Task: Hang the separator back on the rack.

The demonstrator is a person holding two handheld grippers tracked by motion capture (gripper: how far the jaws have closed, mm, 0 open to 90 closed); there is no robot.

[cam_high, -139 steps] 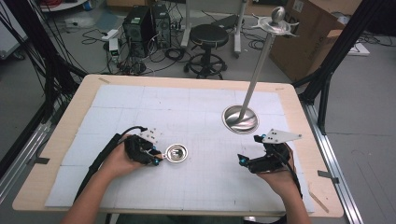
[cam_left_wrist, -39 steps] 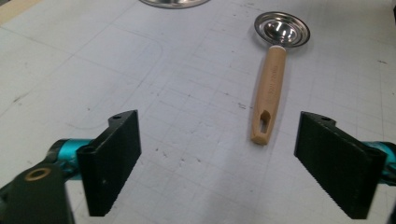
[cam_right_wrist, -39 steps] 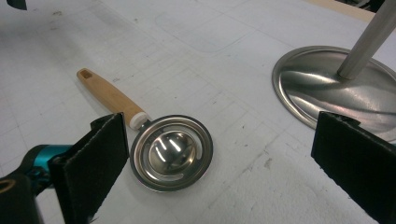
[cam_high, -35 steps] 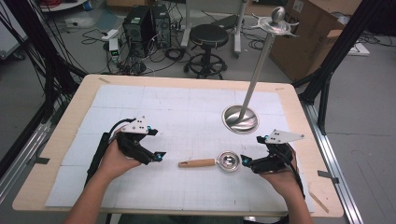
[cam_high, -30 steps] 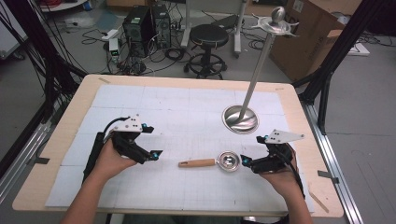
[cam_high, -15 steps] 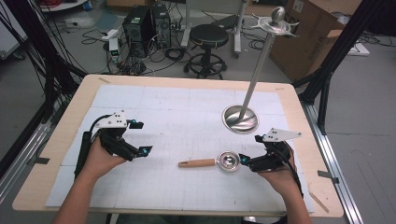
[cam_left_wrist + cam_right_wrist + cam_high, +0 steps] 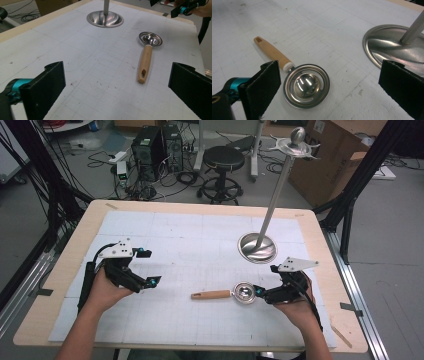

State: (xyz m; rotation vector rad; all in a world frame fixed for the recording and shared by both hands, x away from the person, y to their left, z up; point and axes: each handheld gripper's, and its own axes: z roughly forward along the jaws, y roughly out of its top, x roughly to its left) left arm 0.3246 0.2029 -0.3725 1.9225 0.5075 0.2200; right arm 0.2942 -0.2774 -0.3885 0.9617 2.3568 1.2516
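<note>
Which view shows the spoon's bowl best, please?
The right gripper view: the spoon lies close between the open jaws, its slotted bowl clear. The left gripper view shows it whole but farther off; the high view shows it small.

mat (image 7: 165, 245) open centre-left | blockers: stand (image 7: 257, 247), spoon (image 7: 227, 294)

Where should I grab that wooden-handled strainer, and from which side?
Grip the wooden handle of the strainer at mid-length, jaws across its width, coming from above. It lies flat and straight; the round metal bowl is wide and shallow. The open left gripper faces that end.
</note>
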